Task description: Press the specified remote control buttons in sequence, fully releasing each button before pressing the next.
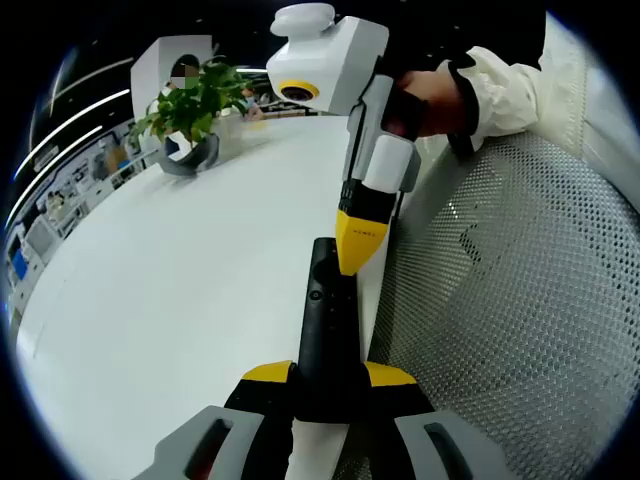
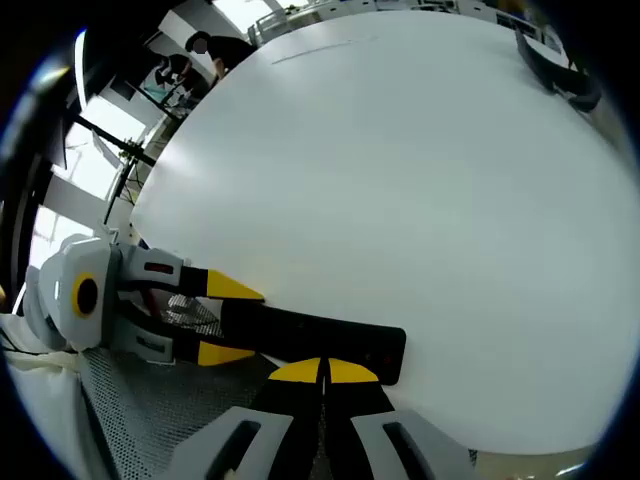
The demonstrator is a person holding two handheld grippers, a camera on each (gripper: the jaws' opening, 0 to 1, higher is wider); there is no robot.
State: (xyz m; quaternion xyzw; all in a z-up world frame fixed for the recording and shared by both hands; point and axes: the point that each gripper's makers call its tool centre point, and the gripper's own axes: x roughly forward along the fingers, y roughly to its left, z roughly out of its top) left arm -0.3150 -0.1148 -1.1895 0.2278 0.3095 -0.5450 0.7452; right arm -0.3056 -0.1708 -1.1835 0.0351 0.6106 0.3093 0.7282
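My left claw [image 1: 328, 375] is clenched on the near end of the black remote control [image 1: 326, 335], its yellow-tipped jaws pressing the remote's two long sides. The remote lies lengthwise away from me at the edge of the white bench [image 1: 190, 300], its button face up. From above, my right claw [image 1: 358, 243] comes down with its yellow tips drawn together into one point, and that point sits on the far part of the remote, touching or all but touching its face; I cannot tell whether a button is pressed.

In the right gripper view I see my right claw [image 2: 322, 371] with jaws closed tight against each other, nothing between them, the tips right at the remote's [image 2: 330, 342] long edge. The left claw [image 2: 222, 320] enters from the left and grips the remote's end. Just beside the bench is a perforated metal mesh surface [image 1: 520, 290]. A potted green plant [image 1: 192, 110] stands far back on the bench. A hand in a white sleeve [image 1: 505, 95] holds the right claw's body.
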